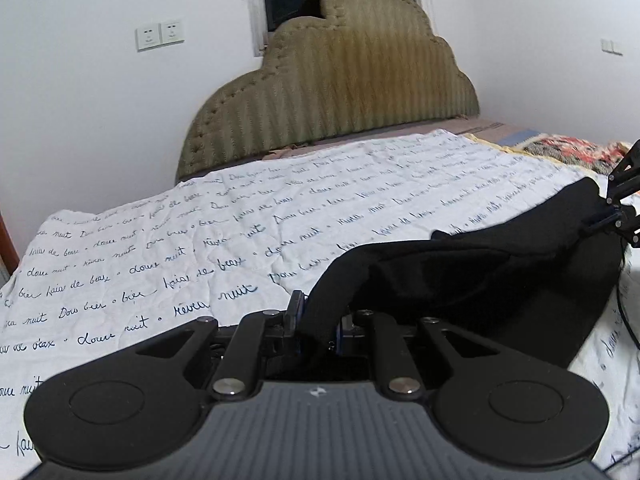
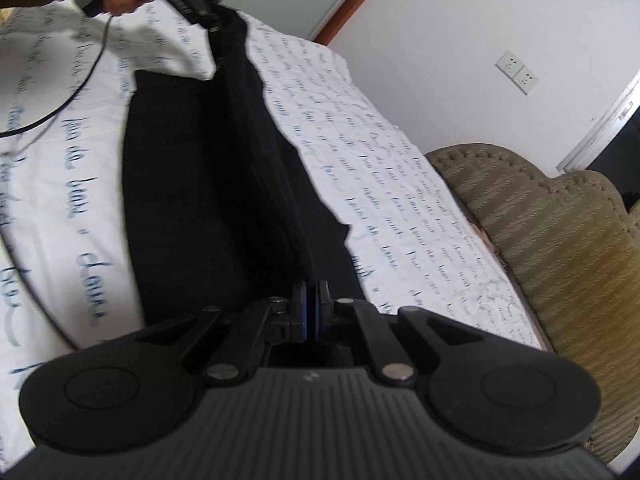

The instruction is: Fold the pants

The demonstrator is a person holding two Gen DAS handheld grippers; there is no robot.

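The black pants (image 1: 500, 280) lie on a white sheet with blue script (image 1: 200, 248) on the bed. My left gripper (image 1: 318, 312) is shut on one end of the pants and lifts that edge off the sheet. My right gripper (image 2: 312, 308) is shut on the other end, and it shows at the right edge of the left wrist view (image 1: 616, 208). The pants (image 2: 200, 184) stretch between the two grippers, one layer raised as a taut fold above the layer flat on the sheet. The left gripper (image 2: 208, 20) shows at the top of the right wrist view, held by a hand.
An olive padded headboard (image 1: 340, 92) stands against the white wall behind the bed. A patterned blanket (image 1: 568, 152) lies at the far right. A black cable (image 2: 80, 88) trails across the sheet (image 2: 360, 128). Wall sockets (image 1: 160, 34) sit left of the headboard.
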